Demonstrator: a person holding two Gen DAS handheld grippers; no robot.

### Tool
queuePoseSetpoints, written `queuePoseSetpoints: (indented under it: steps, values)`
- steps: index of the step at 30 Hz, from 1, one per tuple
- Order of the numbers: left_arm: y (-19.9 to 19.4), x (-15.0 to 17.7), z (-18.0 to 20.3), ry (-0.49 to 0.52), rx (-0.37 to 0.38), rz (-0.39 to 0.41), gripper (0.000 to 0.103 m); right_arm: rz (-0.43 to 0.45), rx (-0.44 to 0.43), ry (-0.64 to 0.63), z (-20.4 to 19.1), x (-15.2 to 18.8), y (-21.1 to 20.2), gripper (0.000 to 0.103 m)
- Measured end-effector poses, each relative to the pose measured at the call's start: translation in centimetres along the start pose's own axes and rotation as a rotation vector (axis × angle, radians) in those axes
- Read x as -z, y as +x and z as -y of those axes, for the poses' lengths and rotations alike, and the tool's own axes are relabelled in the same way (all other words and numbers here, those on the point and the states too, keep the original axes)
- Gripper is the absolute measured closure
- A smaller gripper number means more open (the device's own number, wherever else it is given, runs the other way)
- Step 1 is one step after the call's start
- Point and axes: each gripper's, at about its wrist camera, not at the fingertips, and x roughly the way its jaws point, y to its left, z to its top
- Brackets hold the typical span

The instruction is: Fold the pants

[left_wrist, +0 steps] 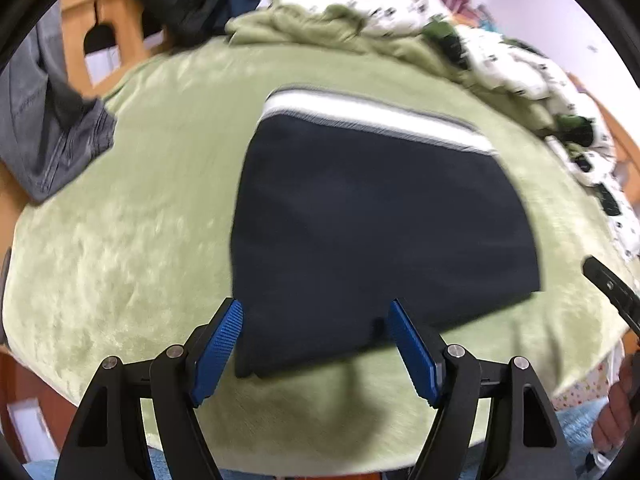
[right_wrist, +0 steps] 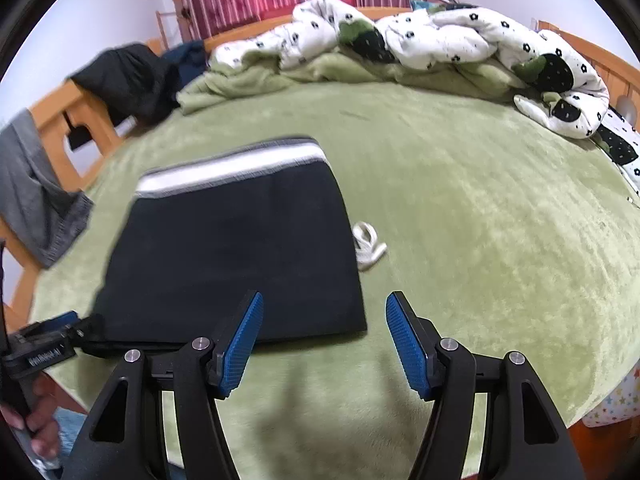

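Hovering above folded dark pants [left_wrist: 380, 232] on the bed [right_wrist: 480, 220]: left claw [left_wrist: 316, 344] and right claw [right_wrist: 324, 340] both apart, empty. Fold seemingly finished; next, probably smoothing or setting aside.

Dark pants [left_wrist: 380, 232] lie folded flat mid-blanket [left_wrist: 132, 248], white waistband toward the far edge. Left gripper [left_wrist: 316, 344] hovers over their near edge, jaws apart, nothing pinched. Grey garment [left_wrist: 44, 136] hangs at the blanket's left edge, patterned quilt [left_wrist: 508, 64] bunched along the far-right edge
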Motion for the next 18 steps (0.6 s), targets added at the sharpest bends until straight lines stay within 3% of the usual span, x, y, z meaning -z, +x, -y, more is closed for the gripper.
queuePoseSetpoints:
  steps: [6, 8, 12, 18]
  values:
    - [-5.7, 1.3, 1.9, 0.02, 0.02, 0.114, 0.028, 0.059, 0.013, -0.032, -0.9, 0.2, -4.3, 0.039]
    - [-6.8, 1.5, 2.0, 0.025, 0.021, 0.134, 0.023, 0.062, 0.029, -0.041, -1.3, 0.7, -5.5, 0.039]
    - [-8.9, 2.5, 2.1, 0.034, 0.037, 0.155, 0.018, 0.078, 0.022, -0.069, -2.3, 2.2, -7.8, 0.012]
    - [-10.8, 3.9, 1.8, 0.031, 0.018, 0.165, 0.016, 0.128, 0.02, -0.132, -3.9, 3.9, -10.7, 0.004]
